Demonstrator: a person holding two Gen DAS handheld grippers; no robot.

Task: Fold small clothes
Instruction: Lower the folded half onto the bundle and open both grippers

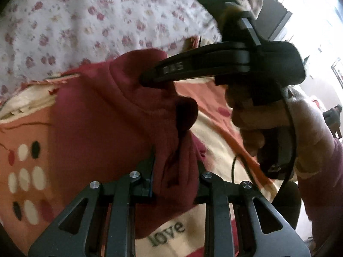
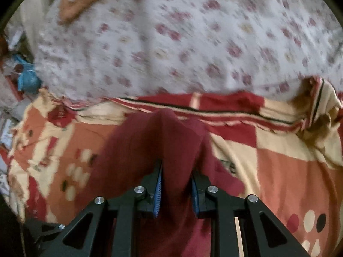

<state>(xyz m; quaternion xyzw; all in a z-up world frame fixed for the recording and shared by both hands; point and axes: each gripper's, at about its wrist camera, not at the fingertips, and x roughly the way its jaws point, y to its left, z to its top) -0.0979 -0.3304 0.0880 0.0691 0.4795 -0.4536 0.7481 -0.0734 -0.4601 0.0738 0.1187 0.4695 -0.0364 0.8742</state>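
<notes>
A small maroon garment (image 1: 120, 115) lies bunched on a patterned orange, cream and red bedspread (image 1: 25, 141). My left gripper (image 1: 174, 167) is shut on a fold of the maroon cloth at its near edge. My right gripper (image 1: 145, 81) shows in the left wrist view from the side, its fingers shut on the garment's upper part. In the right wrist view the right gripper (image 2: 176, 175) pinches a raised ridge of the maroon garment (image 2: 150, 141) between its blue pads (image 2: 159, 184). The cloth is lifted between both grippers.
A white floral quilt (image 1: 90, 15) (image 2: 182, 34) lies heaped behind the garment. The bedspread (image 2: 285, 171) spreads to both sides. The person's hand and pink sleeve (image 1: 308, 128) hold the right gripper. Blue clutter (image 2: 26, 79) lies past the bed's left edge.
</notes>
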